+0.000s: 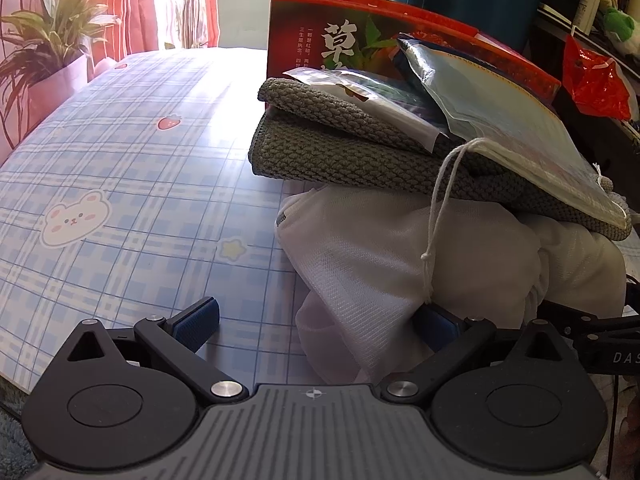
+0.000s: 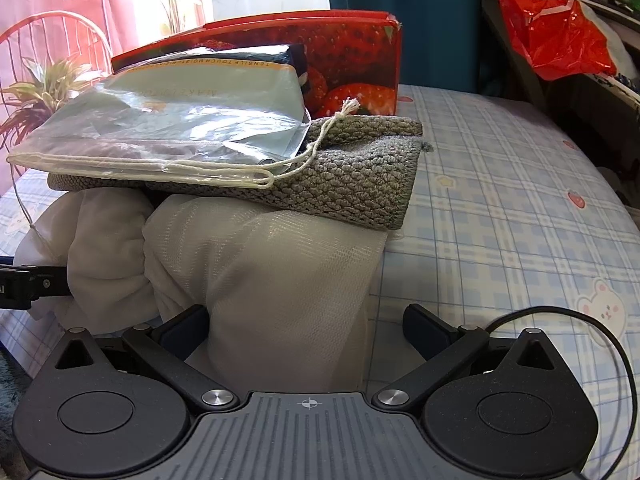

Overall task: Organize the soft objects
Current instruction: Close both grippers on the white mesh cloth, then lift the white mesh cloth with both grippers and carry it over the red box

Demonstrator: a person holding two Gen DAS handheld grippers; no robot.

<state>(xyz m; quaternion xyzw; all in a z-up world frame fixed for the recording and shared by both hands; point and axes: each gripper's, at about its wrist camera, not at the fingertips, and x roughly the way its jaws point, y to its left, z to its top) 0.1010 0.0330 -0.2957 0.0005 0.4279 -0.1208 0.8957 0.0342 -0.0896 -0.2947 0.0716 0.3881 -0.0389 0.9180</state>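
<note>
A: How did the left gripper stand?

B: Its jaws were spread wide, low over the checked tablecloth. A white mesh bag bulged in between the fingers against the right-hand one, but they were not pinching it.

A: And the right gripper?

B: Also wide open. The same mesh bag filled most of its gap, touching the left finger, clear of the right.

A: Where was the rest of the pile?

B: Straight ahead of both. A folded grey knitted cloth lay on the bag, and a clear drawstring pouch lay on the cloth. Its cord hung down over the bag. A red strawberry box stood just behind the stack.
</note>
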